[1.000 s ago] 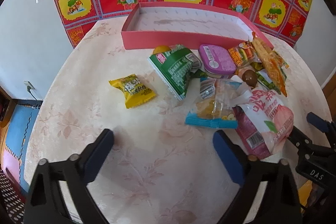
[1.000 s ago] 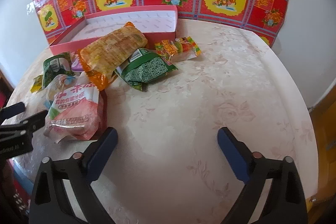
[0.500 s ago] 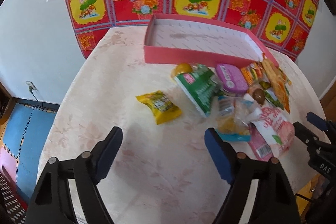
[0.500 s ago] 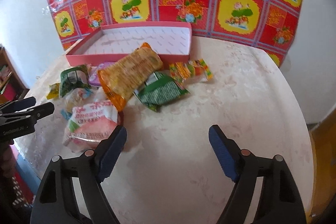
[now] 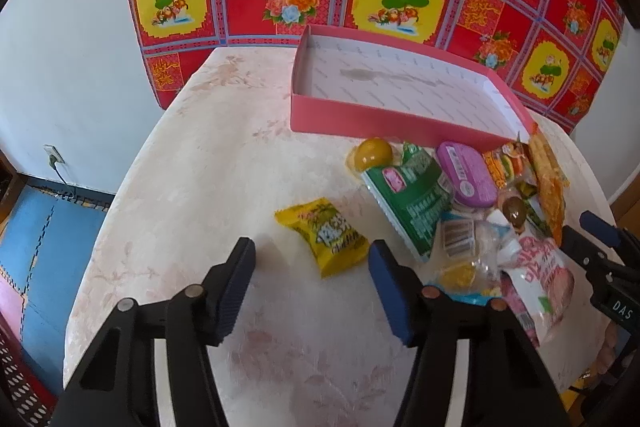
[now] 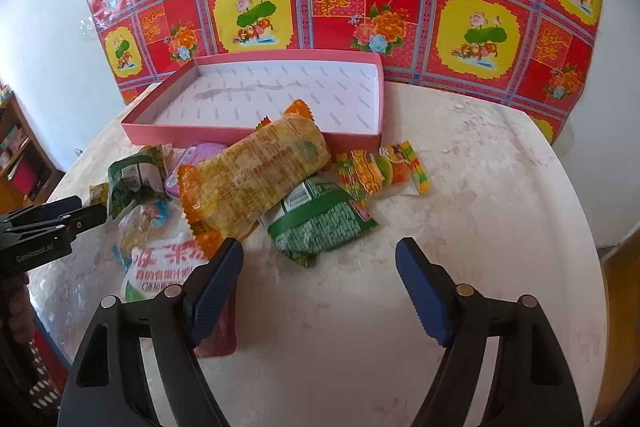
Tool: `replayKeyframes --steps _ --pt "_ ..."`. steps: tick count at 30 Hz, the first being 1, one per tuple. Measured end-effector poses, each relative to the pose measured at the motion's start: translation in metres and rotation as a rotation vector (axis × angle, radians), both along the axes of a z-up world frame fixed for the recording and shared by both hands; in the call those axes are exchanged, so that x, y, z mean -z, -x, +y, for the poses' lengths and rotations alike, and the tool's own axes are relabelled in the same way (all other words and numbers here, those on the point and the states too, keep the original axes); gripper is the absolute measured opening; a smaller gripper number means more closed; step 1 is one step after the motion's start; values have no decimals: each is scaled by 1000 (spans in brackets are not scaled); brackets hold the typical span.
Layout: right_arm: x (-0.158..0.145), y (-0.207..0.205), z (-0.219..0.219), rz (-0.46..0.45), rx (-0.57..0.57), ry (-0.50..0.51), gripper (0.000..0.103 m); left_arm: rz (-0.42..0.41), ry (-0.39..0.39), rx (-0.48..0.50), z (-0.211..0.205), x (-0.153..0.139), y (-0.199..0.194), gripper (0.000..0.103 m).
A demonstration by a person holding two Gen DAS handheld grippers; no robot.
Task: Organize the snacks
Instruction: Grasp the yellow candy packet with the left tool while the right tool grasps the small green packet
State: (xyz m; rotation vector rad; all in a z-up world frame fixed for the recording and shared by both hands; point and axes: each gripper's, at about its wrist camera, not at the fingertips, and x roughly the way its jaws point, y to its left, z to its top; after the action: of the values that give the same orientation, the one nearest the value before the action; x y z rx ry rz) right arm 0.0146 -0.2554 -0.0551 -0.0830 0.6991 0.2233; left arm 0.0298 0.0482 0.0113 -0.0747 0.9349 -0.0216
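Yellow packet (image 5: 326,242) now sits just ahead of my spread left tool (image 5: 312,261), which I've brought closer; right tool (image 6: 319,265) spread, box (image 5: 400,123) unfilled.

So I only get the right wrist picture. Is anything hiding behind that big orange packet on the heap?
Observer: Yes. The left wrist view shows a small brown round sweet tucked right beside the orange packet.
Visitor: And what is the other hand pointing at?
Observer: The left gripper, jaws open, faces a yellow packet that lies on its own, apart from the heap.
Visitor: What's past the table on that side?
Observer: A blue floor mat, below a wall socket with a cable plugged in.
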Motion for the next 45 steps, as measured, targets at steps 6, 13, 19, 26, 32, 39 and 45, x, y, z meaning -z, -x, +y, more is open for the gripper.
replayKeyframes --steps 6,13,19,26,32,39,45 --pt "1 -12 1 5 7 -7 80 -5 -12 13 -5 1 -7 55" --pt "8 -24 3 27 29 -17 78 -6 -22 10 -7 1 -12 53" --pt "10 -25 3 25 35 -31 73 -10 -25 14 -9 2 -13 46" --pt "9 -22 0 21 40 -38 67 -12 -1 23 -10 -1 -10 38" --pt "8 -15 -6 20 46 -50 60 -15 7 41 -15 -5 -6 32" --pt "9 0 -15 26 36 -57 59 -17 28 48 -16 -9 -1 27" --pt "6 11 -19 23 28 -51 58 -28 31 52 -17 -13 5 25"
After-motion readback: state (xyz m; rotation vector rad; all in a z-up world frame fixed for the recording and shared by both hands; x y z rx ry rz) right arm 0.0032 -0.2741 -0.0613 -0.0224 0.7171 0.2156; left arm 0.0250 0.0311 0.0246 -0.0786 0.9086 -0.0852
